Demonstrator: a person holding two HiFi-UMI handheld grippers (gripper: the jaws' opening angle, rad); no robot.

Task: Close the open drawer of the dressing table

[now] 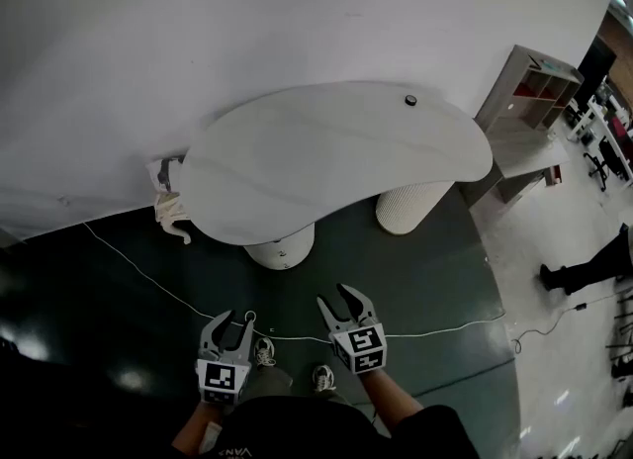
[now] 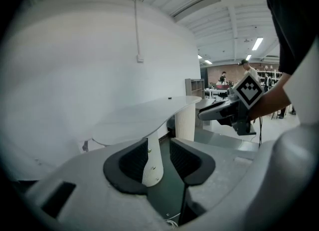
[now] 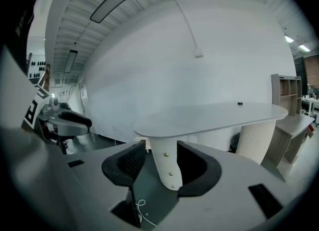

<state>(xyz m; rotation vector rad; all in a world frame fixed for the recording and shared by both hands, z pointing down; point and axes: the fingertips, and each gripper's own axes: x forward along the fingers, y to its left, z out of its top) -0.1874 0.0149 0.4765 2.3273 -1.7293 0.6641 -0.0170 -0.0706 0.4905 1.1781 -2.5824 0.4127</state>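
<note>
The dressing table (image 1: 336,155) is seen far ahead by the wall, its open drawer not made out; left gripper (image 1: 230,324) and right gripper (image 1: 344,306) are held near, jaws apart and empty; a stiff, easy-sliding front is expected, best pushed flat at its middle.

Grey hand-held grippers (image 1: 234,321) (image 1: 333,297), black pads (image 2: 134,163), marker cubes (image 1: 358,346), black top (image 1: 297,429)

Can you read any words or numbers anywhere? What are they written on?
Nothing can be read for sure.
Pale print on the person's dark top: cut off and blurred, unreadable.
Squares on the left marker cube and right marker cube: black-and-white patterns, no letters.
</note>
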